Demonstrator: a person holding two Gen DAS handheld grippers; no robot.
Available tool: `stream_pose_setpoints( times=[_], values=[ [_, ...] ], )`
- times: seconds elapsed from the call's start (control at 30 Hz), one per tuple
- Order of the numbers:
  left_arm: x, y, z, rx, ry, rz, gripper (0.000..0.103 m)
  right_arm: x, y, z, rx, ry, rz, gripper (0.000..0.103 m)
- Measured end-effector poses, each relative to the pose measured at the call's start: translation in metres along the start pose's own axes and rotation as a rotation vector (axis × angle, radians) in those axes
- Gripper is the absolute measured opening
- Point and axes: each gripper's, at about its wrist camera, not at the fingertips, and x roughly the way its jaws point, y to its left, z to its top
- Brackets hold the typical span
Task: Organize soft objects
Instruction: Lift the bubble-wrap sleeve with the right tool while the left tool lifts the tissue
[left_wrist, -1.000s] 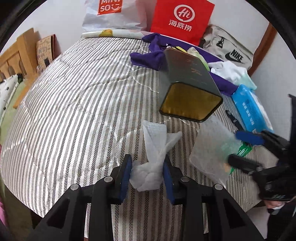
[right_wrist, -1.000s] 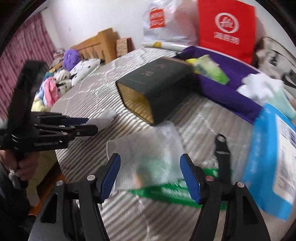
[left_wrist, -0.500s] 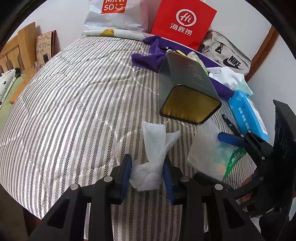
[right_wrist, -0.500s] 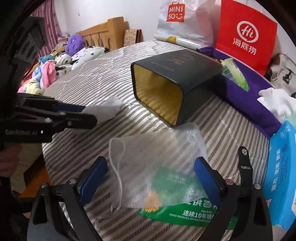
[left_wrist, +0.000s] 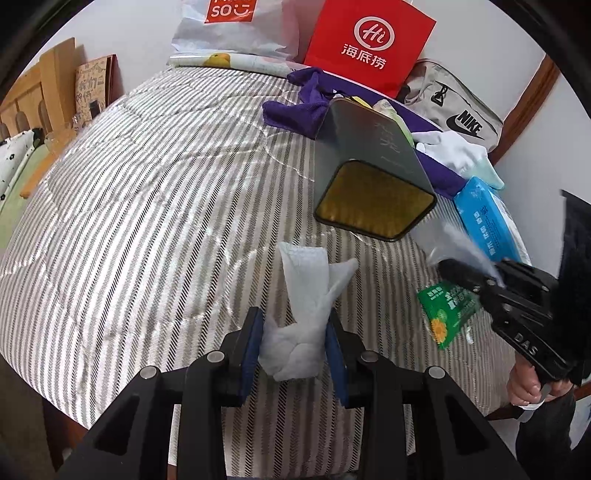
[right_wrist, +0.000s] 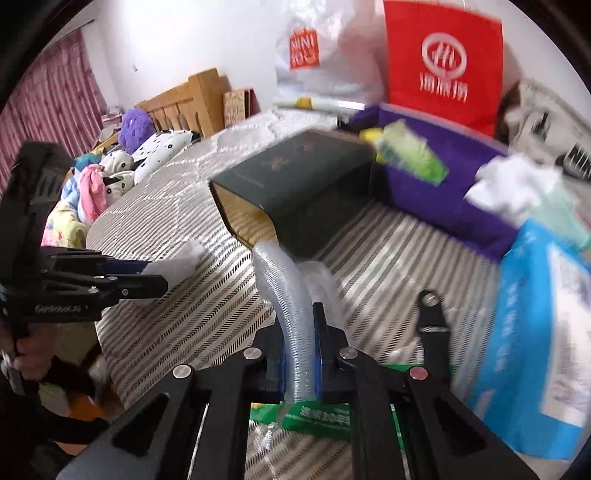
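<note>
My left gripper (left_wrist: 293, 345) is shut on a crumpled white tissue (left_wrist: 304, 306) and holds it over the striped bed (left_wrist: 147, 206). My right gripper (right_wrist: 300, 354) is shut on a clear bubble-wrap bag (right_wrist: 291, 295), lifted off the bed; it also shows in the left wrist view (left_wrist: 454, 243). A dark green box (left_wrist: 373, 173) with a gold inside lies on its side, its mouth facing both grippers. In the right wrist view the box (right_wrist: 303, 192) is just beyond the bag.
A green packet (left_wrist: 447, 310) lies under the right gripper. A blue wipes pack (left_wrist: 487, 218), a purple cloth (left_wrist: 295, 110), white cloths (left_wrist: 454, 147), a red bag (left_wrist: 369, 44) and a Nike bag (left_wrist: 454, 107) crowd the far right. Black pliers (right_wrist: 432, 321) lie near the wipes.
My right gripper has closed on the bubble-wrap bag and lifted it off the green packet. My left gripper still holds the tissue in about the same place.
</note>
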Motion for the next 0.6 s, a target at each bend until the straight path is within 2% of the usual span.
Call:
stream_pose_setpoints(
  times=[0.13,0.33,0.53,0.6],
  values=[
    [0.001,-0.008,-0.002,0.005,0.013,-0.015,0.032,-0.029,0.009,-0.007,-0.04,-0.047,-0.018,0.011],
    [0.006,-0.028,-0.003,0.05,0.024,-0.021,0.032,-0.068,-0.008,-0.04,0.022,-0.048,-0.039,0.01],
    [0.01,-0.041,-0.001,0.09,0.014,0.019,0.032,-0.097,-0.034,-0.086,0.09,-0.008,-0.153,0.01],
    [0.011,-0.044,-0.001,0.102,0.009,0.015,0.037,-0.097,-0.052,-0.101,0.166,0.011,-0.189,0.01]
  ],
)
